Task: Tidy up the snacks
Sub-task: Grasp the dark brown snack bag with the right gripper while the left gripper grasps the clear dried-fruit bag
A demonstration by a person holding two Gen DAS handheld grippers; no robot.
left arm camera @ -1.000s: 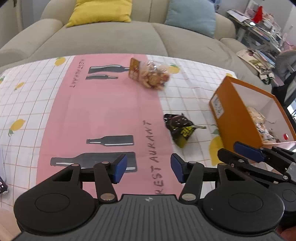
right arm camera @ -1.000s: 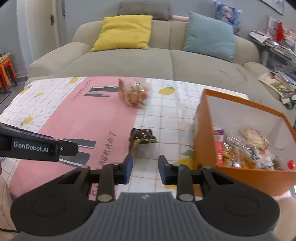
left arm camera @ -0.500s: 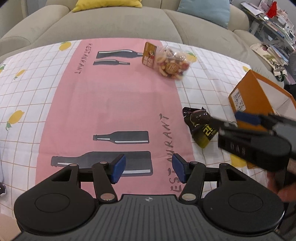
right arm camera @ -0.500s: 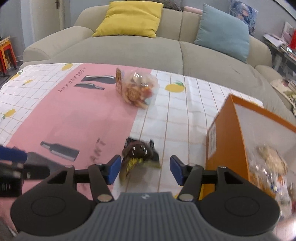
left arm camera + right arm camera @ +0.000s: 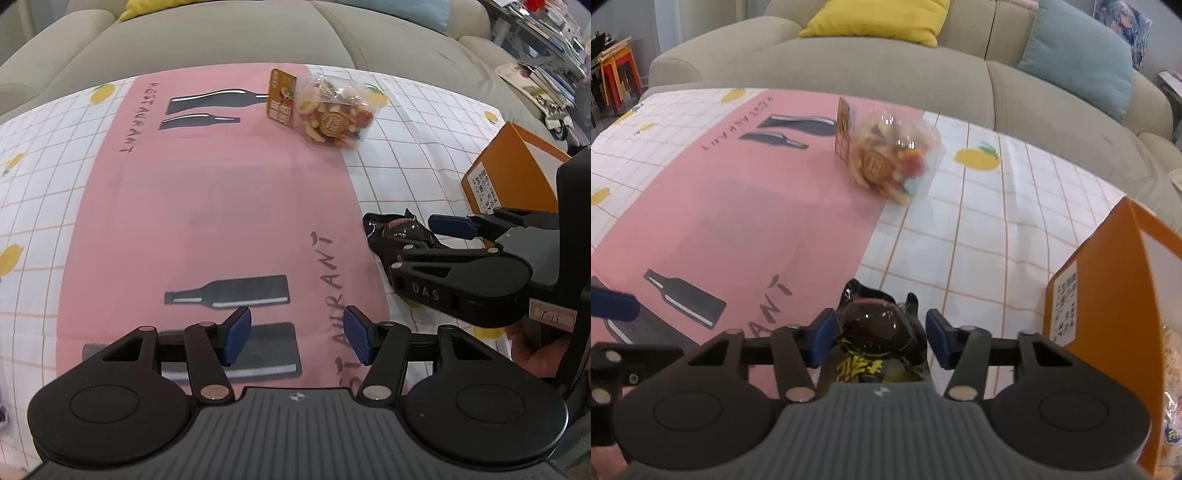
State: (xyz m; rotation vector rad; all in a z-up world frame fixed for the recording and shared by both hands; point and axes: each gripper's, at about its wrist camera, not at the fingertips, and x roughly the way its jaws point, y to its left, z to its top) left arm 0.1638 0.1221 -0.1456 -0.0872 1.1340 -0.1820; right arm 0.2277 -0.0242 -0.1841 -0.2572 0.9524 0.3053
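Note:
A dark shiny snack packet (image 5: 875, 332) with yellow lettering lies on the tablecloth between the fingers of my right gripper (image 5: 881, 341). The jaws are closing around it; the left pad (image 5: 823, 338) is at its side and a small gap shows at the right pad. The left wrist view shows the same packet (image 5: 388, 230) under the right gripper (image 5: 424, 240). My left gripper (image 5: 297, 339) hangs open over the pink cloth with nothing in it. A clear bag of mixed snacks (image 5: 332, 110) lies farther back. An orange box (image 5: 1108, 295) stands at the right with snacks inside.
The table carries a pink and white checked cloth (image 5: 184, 203) with bottle prints. A beige sofa (image 5: 849, 62) with yellow and blue cushions runs behind it. A cluttered shelf (image 5: 546, 22) is at the far right, and coloured stools (image 5: 617, 77) stand at the far left.
My right gripper has come down and leftwards from beside the orange box, opened wider, and now straddles the dark packet. My left gripper has sunk closer to the cloth.

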